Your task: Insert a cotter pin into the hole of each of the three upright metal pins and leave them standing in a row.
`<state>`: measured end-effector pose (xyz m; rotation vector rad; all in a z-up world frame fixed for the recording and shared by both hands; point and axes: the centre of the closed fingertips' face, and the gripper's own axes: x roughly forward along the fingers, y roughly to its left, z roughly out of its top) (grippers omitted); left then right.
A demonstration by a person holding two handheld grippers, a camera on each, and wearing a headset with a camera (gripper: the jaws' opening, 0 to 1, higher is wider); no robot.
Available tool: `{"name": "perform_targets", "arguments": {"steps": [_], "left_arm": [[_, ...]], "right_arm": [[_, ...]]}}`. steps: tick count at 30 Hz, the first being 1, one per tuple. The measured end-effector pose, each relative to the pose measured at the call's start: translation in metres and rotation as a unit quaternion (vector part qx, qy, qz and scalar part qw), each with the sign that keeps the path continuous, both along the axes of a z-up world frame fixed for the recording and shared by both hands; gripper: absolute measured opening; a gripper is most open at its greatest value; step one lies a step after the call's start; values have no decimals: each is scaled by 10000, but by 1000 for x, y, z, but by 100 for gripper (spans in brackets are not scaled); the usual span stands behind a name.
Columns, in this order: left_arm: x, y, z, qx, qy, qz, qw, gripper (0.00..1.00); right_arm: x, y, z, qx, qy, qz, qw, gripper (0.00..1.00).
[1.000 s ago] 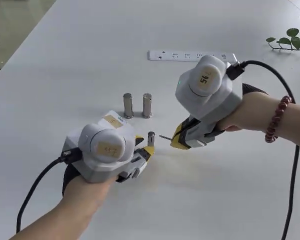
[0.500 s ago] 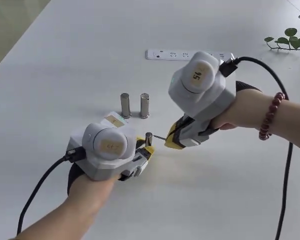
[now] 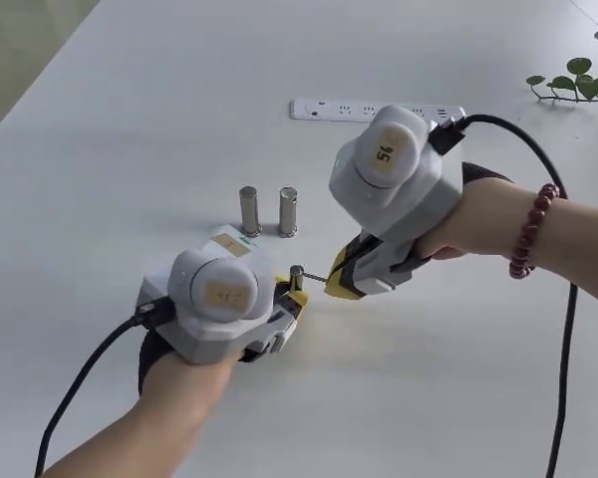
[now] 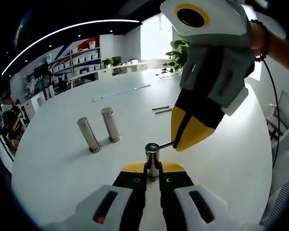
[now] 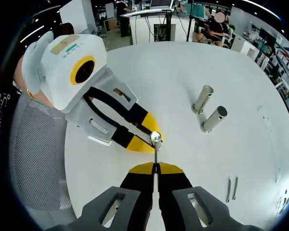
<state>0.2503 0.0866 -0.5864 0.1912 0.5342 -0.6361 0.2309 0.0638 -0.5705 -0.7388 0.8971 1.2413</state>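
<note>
White bench: left tongs clamp upright pin; right tongs pinch cotter pin (tip now closer to pin).

Metal pins, three, short silvery cylinders: first pin and second pin upright, side by side on the white tabletop; third pin upright nearby, clamped in the left tool. Cotter pin, thin dark wire, gripped by the right tool, tip at the third pin's upper end. Spare cotter pins, two, lying flat together farther off.
</note>
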Motion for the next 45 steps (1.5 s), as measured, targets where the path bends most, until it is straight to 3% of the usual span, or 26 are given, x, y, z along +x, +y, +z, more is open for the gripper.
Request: {"name": "perform_targets", "arguments": {"steps": [15, 27, 32, 36, 38, 45], "left_arm": [[2, 0, -2, -47, -30, 330, 9994, 7], [3, 0, -2, -86, -65, 464, 9989, 7], [3, 0, -2, -110, -79, 480, 9988, 7], [3, 0, -2, -157, -60, 530, 9985, 7], [4, 0, -2, -163, -57, 537, 9984, 7], [3, 0, -2, -206, -38, 582, 9981, 7]], "right_arm": [[3, 10, 5, -41, -140, 53, 9999, 0], [7, 16, 4, 35, -317, 289, 9991, 0], [6, 19, 5, 110, -584, 697, 9958, 0], [6, 22, 7, 314, -549, 604, 9962, 0], [1, 22, 9, 439, -395, 496, 9970, 8], [5, 13, 15, 466, -473, 366, 9971, 7]]}}
